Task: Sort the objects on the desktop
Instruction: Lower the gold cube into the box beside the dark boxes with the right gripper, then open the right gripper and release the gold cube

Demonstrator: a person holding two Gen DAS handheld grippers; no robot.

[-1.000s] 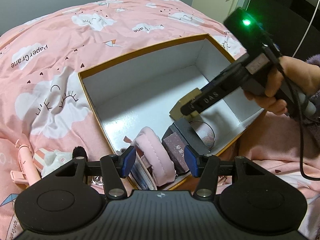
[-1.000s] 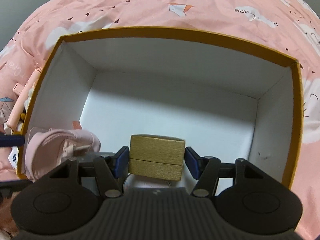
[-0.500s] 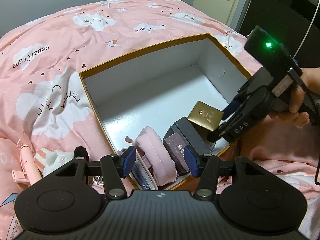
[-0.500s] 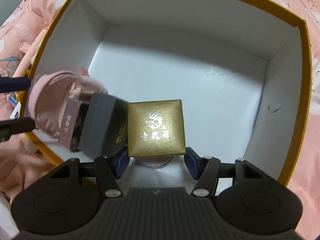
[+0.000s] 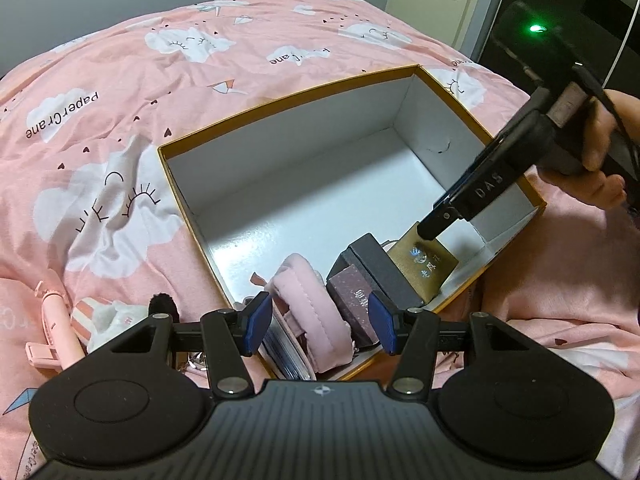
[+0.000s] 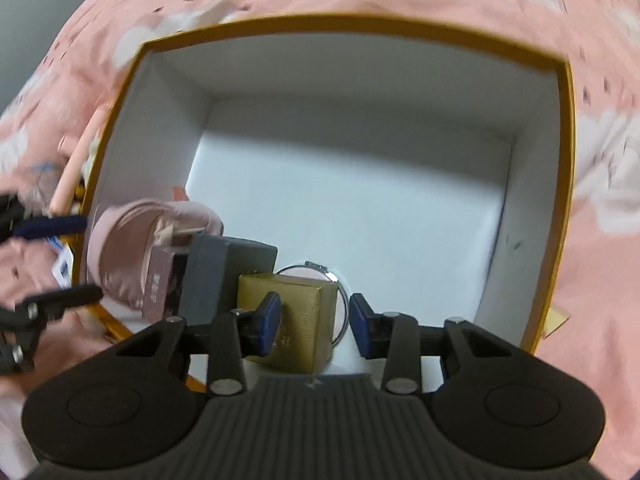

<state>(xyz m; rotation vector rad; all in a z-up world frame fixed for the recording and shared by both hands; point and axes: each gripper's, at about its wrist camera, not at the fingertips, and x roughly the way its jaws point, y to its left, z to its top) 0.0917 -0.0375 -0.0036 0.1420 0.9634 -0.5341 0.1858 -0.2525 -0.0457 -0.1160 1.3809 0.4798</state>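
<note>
A white cardboard box with an orange rim (image 5: 280,100) (image 6: 360,24) lies open on the pink bedding. In its near corner a gold gift box (image 5: 424,264) (image 6: 304,320) leans on a dark grey box (image 5: 372,264) (image 6: 224,272), beside a maroon box (image 5: 352,288) and a pink pouch (image 5: 308,304) (image 6: 124,248). My right gripper (image 6: 316,324) (image 5: 428,232) hangs just above the gold box. Its jaws are closing, with only the gold box's right edge in the gap below them and no pad pressing on it. My left gripper (image 5: 318,322) stands open over the box's near rim.
A round metal-rimmed disc (image 6: 340,280) lies under the gold box. Outside the box, on the left, lie a pink stick (image 5: 56,328) and a small plush toy (image 5: 108,316). A person's hand (image 5: 600,160) holds the right gripper. Most of the box floor is bare.
The right gripper carried the gold box toward the near corner, let it go against the grey box and pulled back; its jaws now stand narrower. The left gripper has not moved.
</note>
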